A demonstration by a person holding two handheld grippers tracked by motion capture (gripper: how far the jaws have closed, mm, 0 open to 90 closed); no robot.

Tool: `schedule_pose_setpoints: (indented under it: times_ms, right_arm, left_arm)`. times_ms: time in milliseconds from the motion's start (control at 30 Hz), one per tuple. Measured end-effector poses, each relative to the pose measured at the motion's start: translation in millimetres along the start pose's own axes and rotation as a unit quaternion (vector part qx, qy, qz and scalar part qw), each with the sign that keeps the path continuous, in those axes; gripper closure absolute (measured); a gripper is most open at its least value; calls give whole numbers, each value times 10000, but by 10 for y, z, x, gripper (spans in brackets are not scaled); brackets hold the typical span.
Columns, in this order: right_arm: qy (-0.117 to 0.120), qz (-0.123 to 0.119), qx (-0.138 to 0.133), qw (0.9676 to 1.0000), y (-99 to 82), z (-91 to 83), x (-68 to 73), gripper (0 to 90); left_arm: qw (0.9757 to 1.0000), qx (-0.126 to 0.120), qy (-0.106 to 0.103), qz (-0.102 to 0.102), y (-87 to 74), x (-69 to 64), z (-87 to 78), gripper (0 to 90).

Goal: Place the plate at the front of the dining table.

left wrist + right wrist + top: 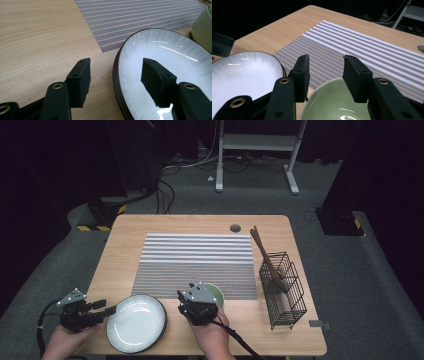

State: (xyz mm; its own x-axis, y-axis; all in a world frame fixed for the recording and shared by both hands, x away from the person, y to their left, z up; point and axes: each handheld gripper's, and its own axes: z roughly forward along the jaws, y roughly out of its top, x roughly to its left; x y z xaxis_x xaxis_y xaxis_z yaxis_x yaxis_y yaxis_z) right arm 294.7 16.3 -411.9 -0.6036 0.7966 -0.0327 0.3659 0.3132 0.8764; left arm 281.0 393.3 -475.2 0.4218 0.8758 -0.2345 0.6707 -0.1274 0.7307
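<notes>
High view: plate at table's near edge, just off placemat; green bowl beside it, under right gripper. Left gripper at plate's left rim.

Left gripper view: jaws open, straddling rim, one pad over plate, other over wood; not pressing. Judgement: seat deeper before closing.

Right gripper view: jaws open astride bowl wall, no contact yet. High view alone shows rack w/ chopsticks.
</notes>
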Motion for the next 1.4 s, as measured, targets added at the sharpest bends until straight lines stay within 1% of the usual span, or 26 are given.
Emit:
schedule_pose_setpoints:
  times_ms: [67, 233, 300, 333, 500, 600, 633, 700, 767, 867, 933, 1000, 1100, 1233, 1300, 1400]
  right_arm:
    - [27, 1, 9, 10000, 16, 21, 44, 563]
    - [66, -76, 2, 9999, 52, 57, 190, 610]
    - [104, -121, 10, 9999, 60, 76, 226, 607]
    - [130, -95, 41, 9999, 64, 87, 249, 606]
    - [223, -128, 100, 9996, 66, 148, 345, 557]
    - [291, -112, 117, 9994, 71, 172, 392, 525]
    - [373, -139, 95, 9992, 74, 180, 417, 500]
    - [407, -222, 85, 9989, 76, 190, 466, 482]
    - [452, -301, 96, 9985, 78, 205, 500, 470]
    - [549, -318, 151, 9979, 78, 235, 547, 446]
    - [570, -308, 174, 9977, 76, 251, 565, 443]
    - [572, -279, 196, 9978, 73, 265, 581, 459]
    - [547, -218, 291, 9978, 58, 300, 613, 476]
    - [492, -229, 345, 9979, 36, 335, 652, 500]
    - [457, -222, 398, 9979, 21, 349, 678, 515]
    - [490, -171, 445, 9977, 1, 364, 705, 520]
  left_arm:
    - [10000, -3, -9, -12, 1, 4, -3, 417]
    - [10000, 6, -18, -5, 0, -1, 2, 425]
    - [10000, 15, -23, -7, 0, -6, 8, 425]
    - [10000, 24, -28, -6, 0, -8, 10, 425]
    - [10000, 65, -53, 41, 2, -12, 11, 426]
    - [9999, 40, -91, 47, -3, -8, 14, 422]
    - [9999, 51, -105, 53, -4, -8, 17, 419]
    - [9999, 56, -112, 34, -5, -14, 21, 420]
    - [9999, 80, -103, 67, -3, -18, 22, 421]
    - [9998, 97, -123, 94, -2, -25, 26, 421]
    - [9998, 105, -140, 66, -5, -27, 37, 421]
    - [9998, 134, -133, 68, -9, -24, 52, 421]
    - [9998, 153, -133, 78, -9, -28, 57, 422]
    - [9997, 191, -133, 109, -9, -32, 53, 431]
    - [9997, 172, -126, 80, -11, -29, 50, 435]
    - [9997, 176, -121, 84, -13, -29, 51, 445]
